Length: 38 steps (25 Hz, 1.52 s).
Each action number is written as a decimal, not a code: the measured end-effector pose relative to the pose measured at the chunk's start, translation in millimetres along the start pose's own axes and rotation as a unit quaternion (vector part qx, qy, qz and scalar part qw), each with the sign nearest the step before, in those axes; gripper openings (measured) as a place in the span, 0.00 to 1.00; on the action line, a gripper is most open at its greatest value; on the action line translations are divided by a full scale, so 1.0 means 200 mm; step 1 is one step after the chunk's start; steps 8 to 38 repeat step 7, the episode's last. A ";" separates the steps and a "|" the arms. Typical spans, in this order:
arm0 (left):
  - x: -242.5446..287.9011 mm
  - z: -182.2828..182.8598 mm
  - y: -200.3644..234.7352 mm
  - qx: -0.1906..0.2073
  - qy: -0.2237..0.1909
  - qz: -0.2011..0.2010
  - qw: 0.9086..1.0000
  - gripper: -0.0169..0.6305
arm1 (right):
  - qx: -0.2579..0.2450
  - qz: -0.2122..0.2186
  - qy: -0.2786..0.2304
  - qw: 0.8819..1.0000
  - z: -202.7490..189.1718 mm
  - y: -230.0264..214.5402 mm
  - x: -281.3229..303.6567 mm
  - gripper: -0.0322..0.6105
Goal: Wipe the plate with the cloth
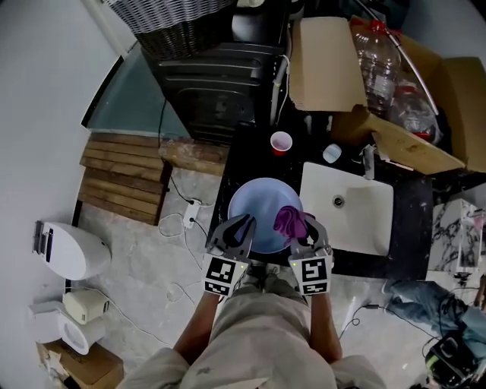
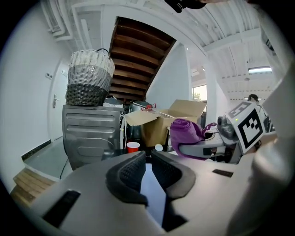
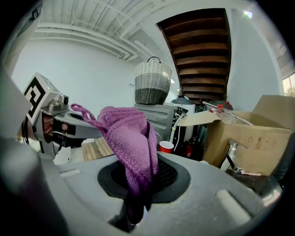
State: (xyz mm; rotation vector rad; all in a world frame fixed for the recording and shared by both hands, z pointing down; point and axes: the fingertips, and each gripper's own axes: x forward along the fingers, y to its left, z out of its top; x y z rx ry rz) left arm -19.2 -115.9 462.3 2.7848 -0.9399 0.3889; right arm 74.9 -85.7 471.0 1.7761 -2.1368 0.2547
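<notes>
The pale blue plate sat over the near edge of the black tabletop, just left of the white sink, and whether it touched the surface could not be told. Its near left rim ran between the jaws of the left tool. In the left gripper view the plate showed edge-on as a thin pale strip, and the left tool had its dark ribbed pads closed narrowly on it. The purple knitted cloth hung bunched at the plate's near right edge, gripped by the right tool. In the right gripper view the cloth rose in a folded wad from between the pads of the right tool, whose jaws were clamped on its lower end. Farther back on the tabletop stood a red cup, with an open cardboard box and a plastic bottle behind it, and a woven basket on top of a dark appliance.
</notes>
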 end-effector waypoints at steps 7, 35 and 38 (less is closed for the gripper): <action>0.00 0.02 -0.13 0.012 0.013 0.027 0.999 0.09 | 0.014 0.038 -0.012 0.999 -0.01 -0.06 -0.10 0.15; 0.00 0.02 -0.13 0.012 0.013 0.027 0.999 0.09 | 0.014 0.038 -0.012 0.999 -0.01 -0.06 -0.10 0.15; 0.00 0.02 -0.13 0.012 0.013 0.027 0.999 0.09 | 0.014 0.038 -0.012 0.999 -0.01 -0.06 -0.10 0.15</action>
